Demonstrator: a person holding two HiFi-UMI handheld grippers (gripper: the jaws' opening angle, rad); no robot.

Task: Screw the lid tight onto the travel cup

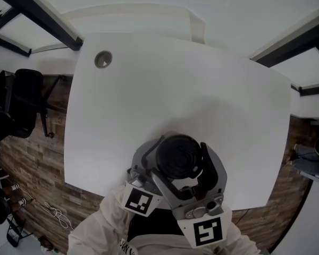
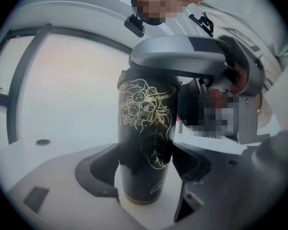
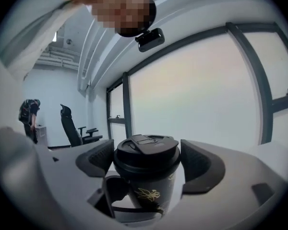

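Observation:
A black travel cup with a gold drawing stands upright on the white table near its front edge. My left gripper is shut on the lower half of the cup's body, one pad on each side. The black lid sits on top of the cup, and my right gripper is shut on its rim. In the head view the lid faces up, with the right gripper around it and the left gripper lower, partly hidden beneath.
A round cable hole is at the table's far left corner. A black office chair stands on the floor left of the table. A person stands far off by another chair.

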